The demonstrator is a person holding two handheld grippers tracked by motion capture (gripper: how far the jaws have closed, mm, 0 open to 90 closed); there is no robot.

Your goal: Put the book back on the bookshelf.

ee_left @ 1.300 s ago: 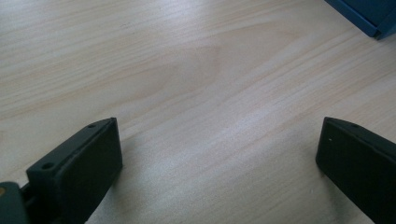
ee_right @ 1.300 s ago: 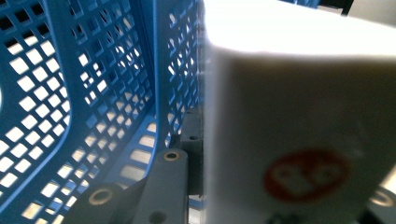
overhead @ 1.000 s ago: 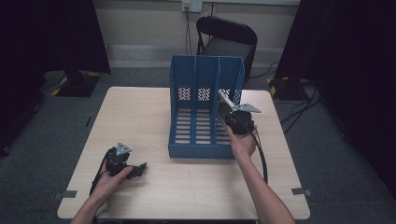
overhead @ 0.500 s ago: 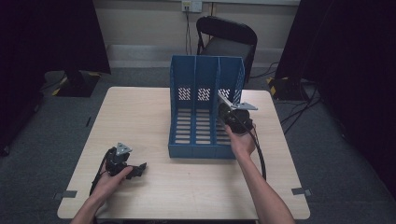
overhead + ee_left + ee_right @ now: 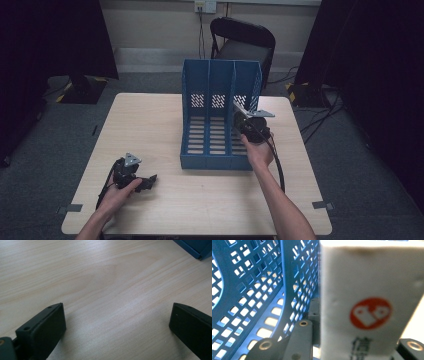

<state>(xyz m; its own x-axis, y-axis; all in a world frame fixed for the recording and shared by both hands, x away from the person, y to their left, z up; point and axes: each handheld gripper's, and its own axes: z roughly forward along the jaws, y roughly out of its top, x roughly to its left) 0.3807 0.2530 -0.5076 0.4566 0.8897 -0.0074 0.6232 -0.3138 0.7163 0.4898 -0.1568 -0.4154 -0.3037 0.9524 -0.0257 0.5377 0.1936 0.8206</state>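
The blue file rack (image 5: 220,120) sits mid-table (image 5: 150,125), and my right gripper (image 5: 240,111) is at its right-hand slot, clamped tight on a white box (image 5: 367,302) with a red logo. My left gripper (image 5: 145,183) just rests on the wood near me, jaws wide apart.

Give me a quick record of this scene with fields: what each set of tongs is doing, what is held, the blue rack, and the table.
Right tongs: shut on a white envelope with a red round logo, at the blue file rack's right compartment
White envelope: upright between the jaws, close to the camera, blurred
Blue file rack: three compartments, perforated walls, standing mid-table, open side toward the person
Left tongs: open, nothing between the jaws, resting low at the table's near left
Table: light wood
Background: black chair behind the table
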